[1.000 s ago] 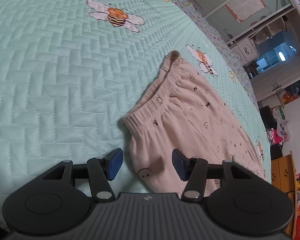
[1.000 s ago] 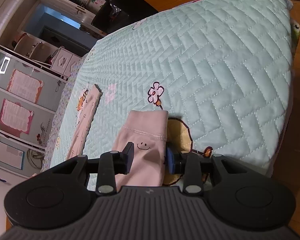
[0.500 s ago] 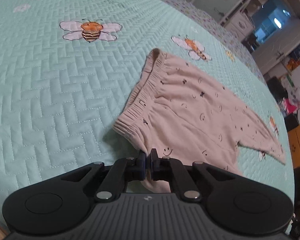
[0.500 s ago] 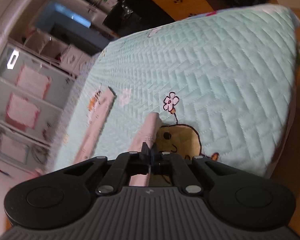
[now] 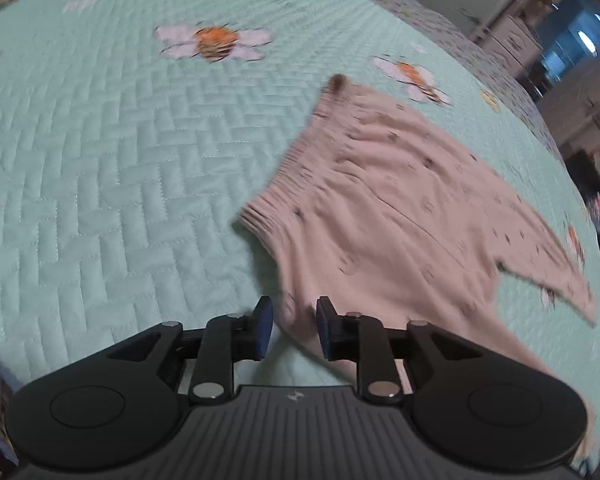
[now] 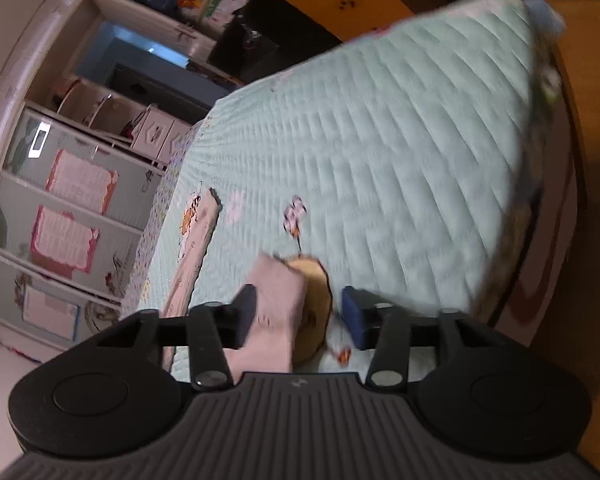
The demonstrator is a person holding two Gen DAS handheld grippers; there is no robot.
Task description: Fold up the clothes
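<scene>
**Both grippers letting go over the quilt**

Your left gripper (image 5: pixel 291 328) is opening, its blue pads clear of the pale pink printed cotton trousers (image 5: pixel 400 208), whose near edge lies between them. The gathered waistband faces wide bare mint-green quilted bedspread (image 5: pixel 100 168). Your right gripper (image 6: pixel 298 318) is opening too; the pink trouser-leg cuff (image 6: pixel 278 304) sits between its jaws, just beside the left pad, well inside the bed's far edge.

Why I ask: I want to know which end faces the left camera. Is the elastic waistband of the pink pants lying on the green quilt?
Yes, the gathered waistband of the pink pants lies on the green quilt.
</scene>
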